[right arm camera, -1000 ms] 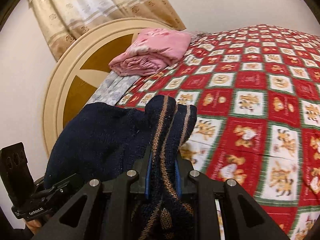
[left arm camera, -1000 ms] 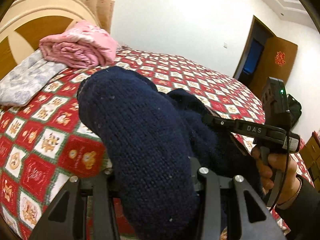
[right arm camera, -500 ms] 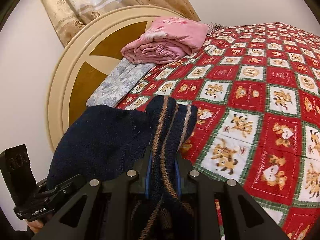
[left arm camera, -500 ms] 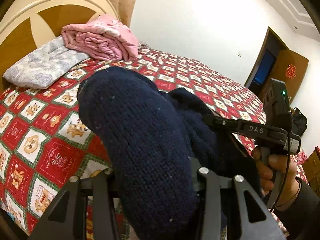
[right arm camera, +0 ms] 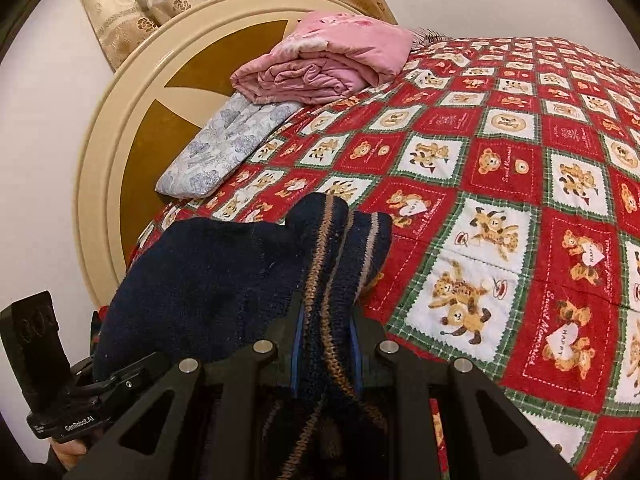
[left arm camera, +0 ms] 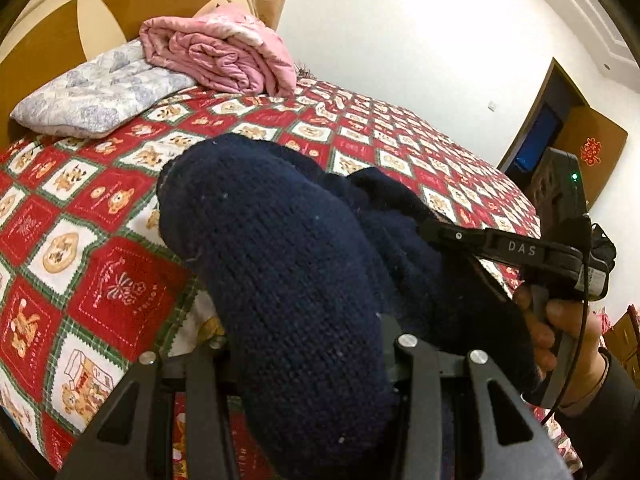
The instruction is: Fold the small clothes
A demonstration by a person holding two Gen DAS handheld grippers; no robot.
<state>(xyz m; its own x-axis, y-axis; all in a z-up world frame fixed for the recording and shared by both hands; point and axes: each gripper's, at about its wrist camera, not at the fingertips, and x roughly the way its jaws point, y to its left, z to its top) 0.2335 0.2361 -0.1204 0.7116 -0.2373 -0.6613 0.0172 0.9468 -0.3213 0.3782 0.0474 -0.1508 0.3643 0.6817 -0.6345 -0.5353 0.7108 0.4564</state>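
A navy knitted garment (left arm camera: 288, 280) hangs between both grippers above the bed. My left gripper (left arm camera: 308, 356) is shut on a thick bundled fold of it, which bulges forward and hides the fingertips. My right gripper (right arm camera: 326, 344) is shut on the garment's edge with brown stripes (right arm camera: 336, 256), pinched between blue pads. In the left wrist view the right gripper (left arm camera: 460, 236) shows at the right, held by a hand (left arm camera: 560, 328). The left gripper's body (right arm camera: 60, 400) sits at the lower left of the right wrist view.
The bed carries a red, white and green bear-patterned quilt (right arm camera: 500, 184). A folded pink blanket (right arm camera: 332, 60) lies on a grey floral pillow (right arm camera: 224, 148) against the round cream and brown headboard (right arm camera: 132, 128). A doorway (left arm camera: 536, 148) stands at the far right.
Both grippers have moved together with the garment toward the head of the bed and a little lower; the pillow, the pink blanket and the headboard appear closer. Both grips are unchanged.
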